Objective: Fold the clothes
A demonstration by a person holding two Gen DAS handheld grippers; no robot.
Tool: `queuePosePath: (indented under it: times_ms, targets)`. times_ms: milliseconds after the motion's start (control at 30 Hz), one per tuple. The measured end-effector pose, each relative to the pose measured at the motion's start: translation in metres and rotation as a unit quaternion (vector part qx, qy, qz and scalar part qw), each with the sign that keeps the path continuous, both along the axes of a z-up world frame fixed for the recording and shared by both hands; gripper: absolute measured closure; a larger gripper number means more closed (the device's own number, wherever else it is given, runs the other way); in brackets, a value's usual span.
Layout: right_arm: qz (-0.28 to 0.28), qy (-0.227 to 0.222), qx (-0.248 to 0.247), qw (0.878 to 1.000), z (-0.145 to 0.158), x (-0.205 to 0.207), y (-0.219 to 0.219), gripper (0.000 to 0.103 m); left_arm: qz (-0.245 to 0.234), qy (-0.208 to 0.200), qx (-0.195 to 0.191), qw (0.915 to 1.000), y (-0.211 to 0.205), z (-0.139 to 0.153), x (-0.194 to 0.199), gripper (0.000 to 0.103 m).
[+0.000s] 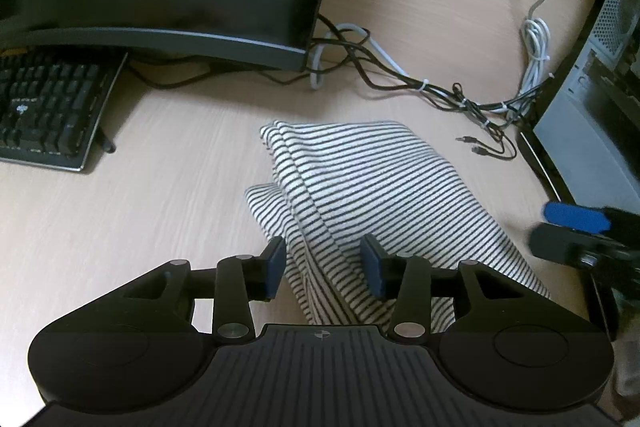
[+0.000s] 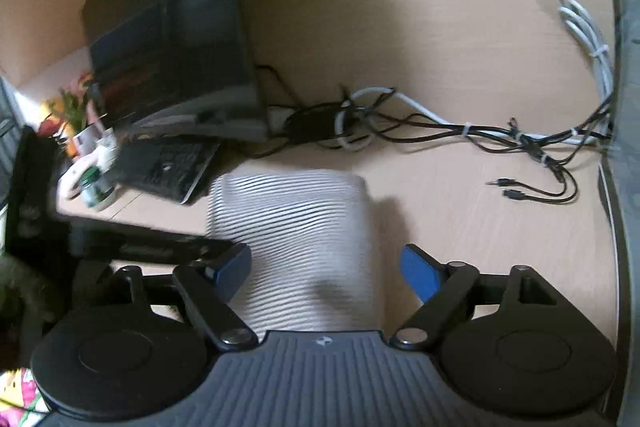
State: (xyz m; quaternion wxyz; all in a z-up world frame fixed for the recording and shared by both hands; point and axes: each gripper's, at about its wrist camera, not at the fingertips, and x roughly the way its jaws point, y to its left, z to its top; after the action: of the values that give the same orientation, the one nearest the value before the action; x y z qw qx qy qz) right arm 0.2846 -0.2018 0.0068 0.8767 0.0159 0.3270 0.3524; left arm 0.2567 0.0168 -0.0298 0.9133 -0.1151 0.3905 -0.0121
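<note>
The striped garment lies folded in layers mid-frame on the desk — nearly done; left gripper and right gripper both spread, holding nothing.

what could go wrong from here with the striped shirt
1. The left tongs stand open over the folded striped garment; closing may pinch only the top layer, so the fold could peel apart when lifted.
2. The cable bundle and loose audio plugs lie just beyond the cloth; dragging it forward may snag them.
3. The right tongs sit close by and may collide.
</note>
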Motion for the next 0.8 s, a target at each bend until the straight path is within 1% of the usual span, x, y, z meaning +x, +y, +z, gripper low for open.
queuePosePath:
  times_ms: [67,100,167,233,267,300,333,367,400,433,500,533,567,600,667,733,800]
  targets:
    - [-0.008,0.019,-0.012,1.000,-0.011,0.011,0.005,0.035,0.002,-0.001,-0.006,1.0000,0.002,-0.001,-0.001,0.054]
    - [-0.010,0.033,-0.017,0.999,-0.018,0.016,0.007,0.037,0.004,-0.002,-0.010,0.9999,0.004,-0.001,-0.002,0.053]
    - [-0.011,0.070,-0.015,0.997,-0.033,0.024,0.009,0.037,0.011,-0.004,-0.020,0.9997,0.007,-0.001,-0.004,0.055]
    - [-0.012,0.085,-0.006,0.996,-0.039,0.028,0.010,0.037,0.020,-0.017,-0.050,0.9984,0.013,0.006,-0.008,0.058]
    - [-0.011,0.084,-0.005,0.996,-0.040,0.028,0.010,0.037,0.019,-0.026,-0.062,0.9975,0.016,0.010,-0.009,0.058]
    - [-0.009,0.077,-0.009,0.997,-0.040,0.026,0.012,0.037,0.010,-0.024,-0.067,0.9974,0.014,0.011,-0.007,0.054]
    - [-0.008,0.070,-0.013,0.997,-0.040,0.024,0.012,0.037,0.000,-0.021,-0.071,0.9973,0.013,0.012,-0.004,0.050]
    - [-0.008,0.067,-0.015,0.998,-0.041,0.023,0.013,0.037,-0.010,-0.019,-0.075,0.9970,0.012,0.013,-0.002,0.040]
    - [-0.008,0.066,-0.015,0.998,-0.041,0.023,0.013,0.037,-0.018,-0.013,-0.073,0.9971,0.007,0.010,0.001,0.038]
    - [-0.009,0.064,-0.015,0.998,-0.042,0.022,0.013,0.035,-0.025,-0.008,-0.070,0.9972,0.002,0.006,0.003,0.039]
    - [-0.012,0.062,-0.017,0.998,-0.041,0.023,0.012,0.034,-0.032,-0.021,-0.069,0.9969,-0.006,0.007,0.004,0.043]
    - [-0.014,0.058,-0.019,0.998,-0.040,0.023,0.011,0.034,-0.040,-0.040,-0.085,0.9947,-0.005,0.014,0.001,0.044]
    - [-0.016,0.055,-0.022,0.998,-0.038,0.023,0.010,0.034,-0.048,-0.060,-0.103,0.9917,-0.003,0.021,-0.002,0.048]
    - [-0.017,0.049,-0.026,0.998,-0.037,0.023,0.010,0.034,-0.057,-0.080,-0.120,0.9879,-0.002,0.029,-0.005,0.050]
    - [-0.016,0.040,-0.037,0.998,-0.034,0.023,0.012,0.034,-0.055,-0.103,-0.124,0.9854,0.004,0.039,-0.012,0.048]
    - [-0.012,0.035,-0.048,0.998,-0.032,0.024,0.016,0.034,-0.027,-0.100,-0.117,0.9877,0.013,0.037,-0.018,0.045]
    - [-0.004,0.023,-0.063,0.998,-0.030,0.020,0.023,0.034,-0.013,-0.095,-0.127,0.9873,0.022,0.029,-0.025,0.045]
